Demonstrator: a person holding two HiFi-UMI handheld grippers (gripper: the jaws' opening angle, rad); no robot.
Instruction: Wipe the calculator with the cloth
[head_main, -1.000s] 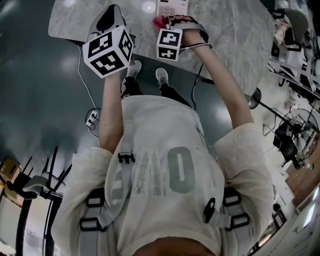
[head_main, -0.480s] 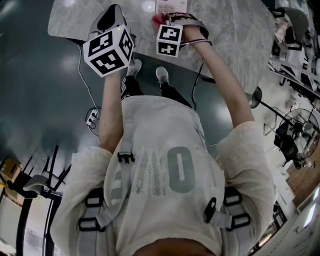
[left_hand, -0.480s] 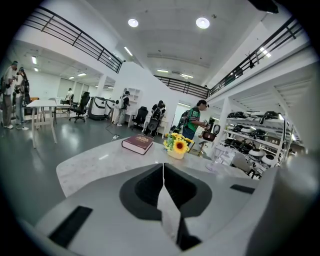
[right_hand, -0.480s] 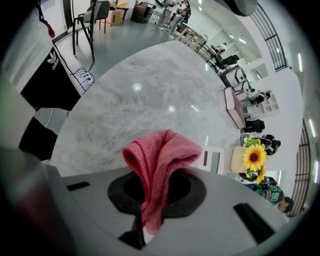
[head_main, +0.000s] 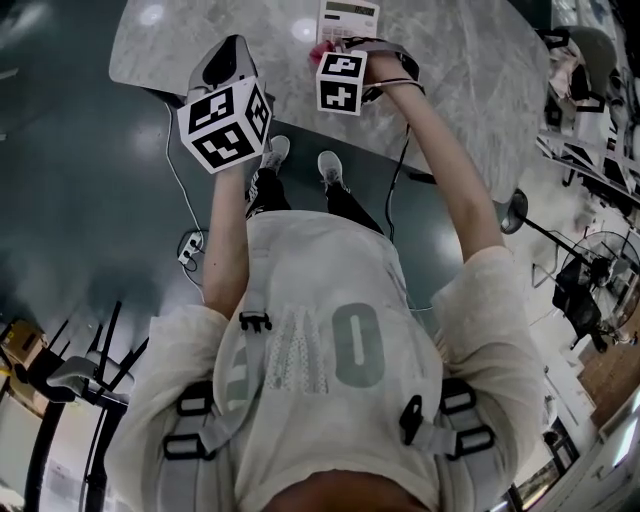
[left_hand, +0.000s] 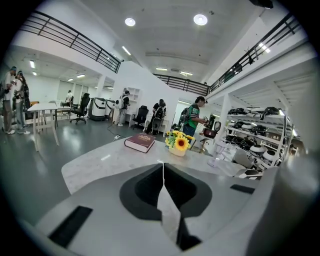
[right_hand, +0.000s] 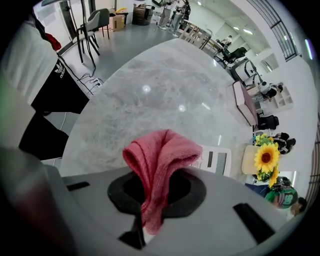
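Observation:
The white calculator lies flat on the grey marble table; the right gripper view shows it just behind the cloth. A red cloth is bunched between the jaws of my right gripper, which is shut on it and points steeply down. From the head view, the cloth hangs at the calculator's near left corner under the right gripper; whether it touches I cannot tell. My left gripper hovers at the table's near edge, left of the calculator. Its jaws are shut on nothing.
Further along the table stand a dark red book, a pot of sunflowers and a clear glass. A cable and power strip lie on the floor under the table edge. Several people stand far off in the hall.
My right gripper has tipped a little steeper with the cloth still in it. The left gripper has hardly moved. The head view has shifted slightly, so more of the calculator shows.

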